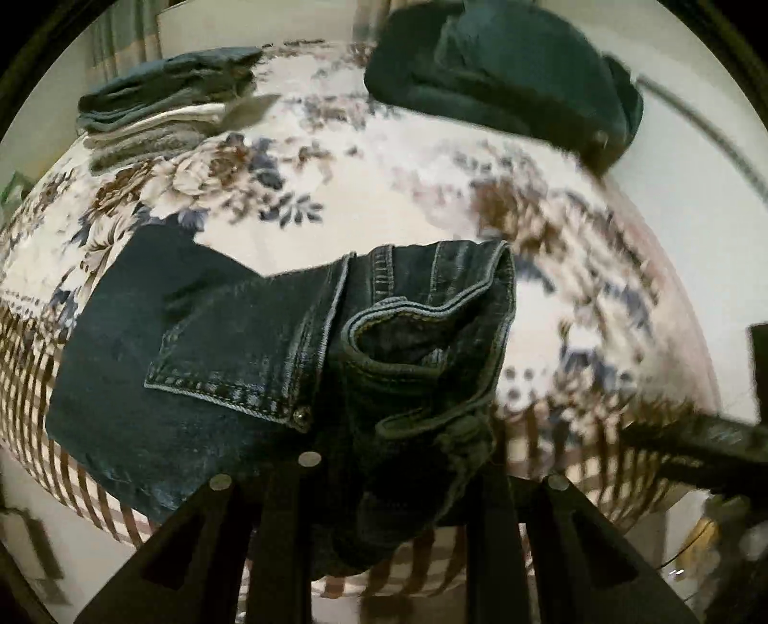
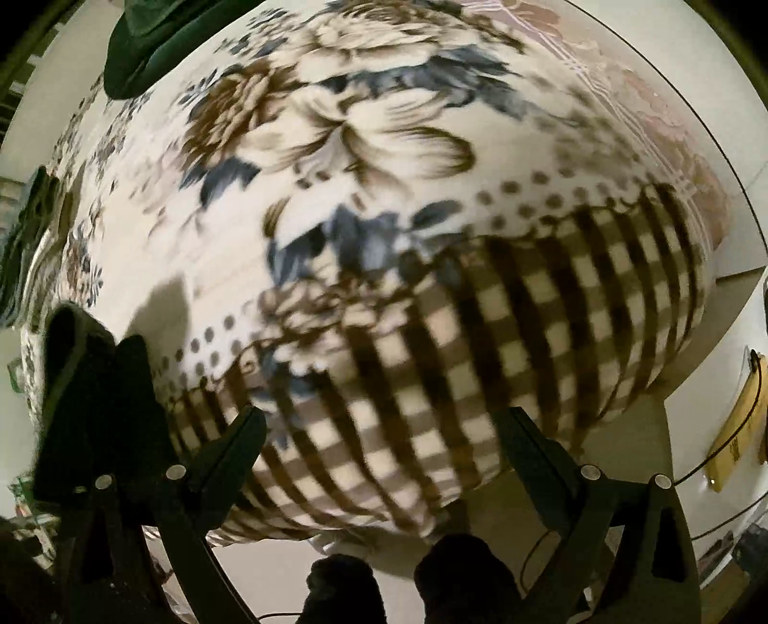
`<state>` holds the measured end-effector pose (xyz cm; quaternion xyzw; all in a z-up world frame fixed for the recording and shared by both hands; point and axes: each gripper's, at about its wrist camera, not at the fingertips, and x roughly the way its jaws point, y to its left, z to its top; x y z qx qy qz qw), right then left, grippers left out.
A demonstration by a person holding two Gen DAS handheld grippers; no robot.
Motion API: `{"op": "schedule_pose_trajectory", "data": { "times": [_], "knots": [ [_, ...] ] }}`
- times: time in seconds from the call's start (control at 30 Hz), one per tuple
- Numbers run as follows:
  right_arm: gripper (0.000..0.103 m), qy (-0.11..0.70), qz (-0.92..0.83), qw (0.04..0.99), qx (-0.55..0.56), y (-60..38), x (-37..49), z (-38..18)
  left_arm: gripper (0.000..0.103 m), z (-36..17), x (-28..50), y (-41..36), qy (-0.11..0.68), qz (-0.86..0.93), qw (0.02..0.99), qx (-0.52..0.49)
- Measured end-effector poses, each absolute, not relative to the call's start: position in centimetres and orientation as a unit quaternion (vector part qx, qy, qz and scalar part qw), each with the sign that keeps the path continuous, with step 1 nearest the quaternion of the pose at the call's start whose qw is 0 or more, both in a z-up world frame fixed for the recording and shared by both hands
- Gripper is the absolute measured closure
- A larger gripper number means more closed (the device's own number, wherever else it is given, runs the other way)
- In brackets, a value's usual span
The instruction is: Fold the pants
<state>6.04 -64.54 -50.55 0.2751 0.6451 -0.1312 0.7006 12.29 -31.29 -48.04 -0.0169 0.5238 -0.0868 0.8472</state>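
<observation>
In the left wrist view, dark blue jeans [image 1: 249, 345] lie partly folded on the floral blanket [image 1: 384, 192]. My left gripper [image 1: 389, 461] is shut on the waistband of the jeans [image 1: 422, 336] and holds it bunched just above the bed's near edge. In the right wrist view, my right gripper [image 2: 384, 422] is open and empty above the checked border of the blanket [image 2: 432, 360]. The left gripper shows as a dark shape at the left edge of that view [image 2: 81, 384].
A stack of folded clothes [image 1: 163, 105] lies at the far left of the bed. A dark green garment heap [image 1: 504, 72] lies at the far right, also in the right wrist view [image 2: 144, 43]. Floor and cables lie beyond the bed edge [image 2: 720, 432].
</observation>
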Motion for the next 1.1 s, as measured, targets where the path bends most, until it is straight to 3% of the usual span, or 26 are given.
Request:
{"op": "schedule_pose_trajectory", "data": {
  "times": [0.17, 0.2, 0.23, 0.3, 0.47, 0.5, 0.53, 0.77, 1.1],
  "knots": [
    [0.003, 0.627, -0.090, 0.709, 0.310, -64.8, 5.9, -50.1, 0.071, -48.2, 12.5, -32.5, 0.561, -0.082, 0.824, 0.007],
    [0.003, 0.623, -0.079, 0.711, 0.318, -64.4, 6.5, -50.1, 0.061, -48.0, 12.6, -32.4, 0.567, -0.079, 0.820, 0.003],
    [0.003, 0.618, -0.070, 0.712, 0.325, -64.1, 6.8, -50.0, 0.046, -47.9, 12.6, -32.4, 0.576, -0.071, 0.814, 0.006],
    [0.003, 0.610, -0.051, 0.714, 0.340, -63.7, 7.4, -49.8, 0.036, -47.4, 12.9, -32.3, 0.588, -0.072, 0.806, 0.002],
    [0.004, 0.599, 0.001, 0.707, 0.376, -61.0, 9.4, -49.6, 0.030, -44.9, 13.2, -31.6, 0.589, -0.078, 0.805, 0.000],
    [0.004, 0.600, 0.013, 0.704, 0.381, -60.2, 10.0, -49.8, 0.019, -44.4, 13.3, -31.5, 0.587, -0.072, 0.806, 0.005],
    [0.004, 0.600, 0.020, 0.701, 0.386, -59.7, 10.4, -49.9, 0.016, -44.0, 13.5, -31.2, 0.588, -0.065, 0.806, 0.005],
    [0.004, 0.606, 0.065, 0.668, 0.427, -56.2, 12.2, -52.0, 0.016, -43.0, 15.5, -25.7, 0.571, -0.004, 0.821, 0.007],
    [0.003, 0.635, 0.111, 0.574, 0.506, -48.4, 14.0, -59.4, 0.016, -47.8, 19.2, -11.9, 0.594, 0.121, 0.795, -0.015]
  ]
}}
